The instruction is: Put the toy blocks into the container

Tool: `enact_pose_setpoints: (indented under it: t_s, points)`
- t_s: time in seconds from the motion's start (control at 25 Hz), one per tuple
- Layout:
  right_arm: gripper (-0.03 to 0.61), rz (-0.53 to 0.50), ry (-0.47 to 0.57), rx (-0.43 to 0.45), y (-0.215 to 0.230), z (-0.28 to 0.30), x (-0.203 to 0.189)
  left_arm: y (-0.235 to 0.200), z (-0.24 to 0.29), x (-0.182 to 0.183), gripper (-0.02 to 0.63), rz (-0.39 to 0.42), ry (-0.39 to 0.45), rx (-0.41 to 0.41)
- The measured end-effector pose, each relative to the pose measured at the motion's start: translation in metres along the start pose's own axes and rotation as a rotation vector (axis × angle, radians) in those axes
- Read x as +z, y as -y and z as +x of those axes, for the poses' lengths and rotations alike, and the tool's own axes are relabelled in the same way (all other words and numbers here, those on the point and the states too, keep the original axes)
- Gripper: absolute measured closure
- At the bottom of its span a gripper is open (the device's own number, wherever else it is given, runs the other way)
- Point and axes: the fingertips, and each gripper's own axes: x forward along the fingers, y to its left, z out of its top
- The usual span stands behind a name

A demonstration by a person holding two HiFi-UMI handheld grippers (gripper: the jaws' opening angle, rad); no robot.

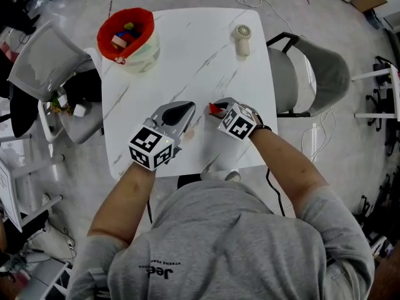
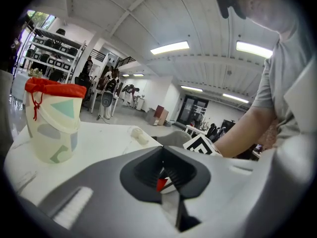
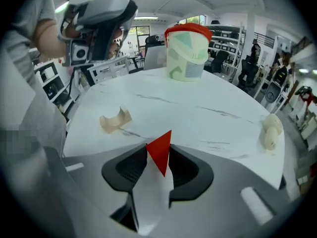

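A red triangular toy block (image 3: 160,151) is pinched between the jaws of my right gripper (image 3: 159,157), just above the white table. In the head view that red block (image 1: 215,110) shows at the right gripper (image 1: 214,107) tip near the table's middle. A beige arch-shaped block (image 3: 115,119) lies on the table a little to its left. My left gripper (image 1: 186,110) hovers beside it, jaws together with nothing held. The container (image 1: 128,39), a pale bucket with a red rim, stands at the far left corner with several coloured blocks inside.
A small cream hand fan (image 1: 242,39) lies at the table's far right. A grey chair (image 1: 312,74) stands to the right of the table (image 1: 187,61) and another (image 1: 47,61) to the left. The container (image 2: 52,120) looms at the left gripper view's left.
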Motion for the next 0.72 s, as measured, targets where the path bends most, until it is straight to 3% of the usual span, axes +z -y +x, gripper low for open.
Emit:
enact_pose_setpoints:
  t_s: [0.28, 0.72]
  points:
    - [0.44, 0.055, 0.194, -0.047, 0.034, -0.055, 0.09, -0.024, -0.021, 0.039, 0.555, 0.016, 0.066, 0.033]
    - [0.44, -0.014, 0.384, -0.083, 0.076, -0.11, 0.272, -0.09, -0.076, 0.123, 0.555, 0.08, 0.162, 0.134]
